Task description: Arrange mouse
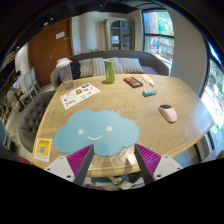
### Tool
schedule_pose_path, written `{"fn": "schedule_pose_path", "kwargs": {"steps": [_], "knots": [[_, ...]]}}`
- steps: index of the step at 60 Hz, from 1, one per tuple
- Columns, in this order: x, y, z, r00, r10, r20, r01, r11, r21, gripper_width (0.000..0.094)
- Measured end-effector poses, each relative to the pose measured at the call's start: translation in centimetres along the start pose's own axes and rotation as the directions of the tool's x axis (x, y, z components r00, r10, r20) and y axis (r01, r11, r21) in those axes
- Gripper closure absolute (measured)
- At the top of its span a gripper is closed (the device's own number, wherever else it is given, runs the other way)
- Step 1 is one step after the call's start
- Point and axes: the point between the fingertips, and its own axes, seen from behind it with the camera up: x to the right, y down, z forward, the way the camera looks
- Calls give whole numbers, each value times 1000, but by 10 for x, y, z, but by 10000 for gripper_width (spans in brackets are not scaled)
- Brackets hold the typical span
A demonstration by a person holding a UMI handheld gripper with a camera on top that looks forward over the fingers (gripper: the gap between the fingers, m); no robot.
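Resting at the frame's right on the wooden table (150,120), a small pale-pink mouse (167,113); fingers (79,160) spread, holding nothing.

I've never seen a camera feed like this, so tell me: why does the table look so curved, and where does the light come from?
Gripper view: the wide-angle lens bends the wooden table into a bowl shape, most strongly near the rim; daylight enters through the window behind the sofa, which is washed out bright; the mouse and cloud-shaped mat stay evenly lit; the gripper shows open jaws.
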Motion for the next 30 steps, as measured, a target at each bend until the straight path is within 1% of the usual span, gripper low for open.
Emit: {"fn": "schedule_pose_path", "kwargs": {"steps": [8, 16, 22, 27, 30], "knots": [[24, 7, 2, 999, 26, -40, -26, 1000, -16, 97], [68, 5, 16, 994, 67, -84, -66, 998, 6, 95], [130, -3, 23, 988, 71, -141, -70, 997, 9, 98], [175, -18, 49, 981, 86, -176, -83, 996, 26, 101], [200, -33, 61, 979, 101, -177, -95, 995, 40, 102]]}}
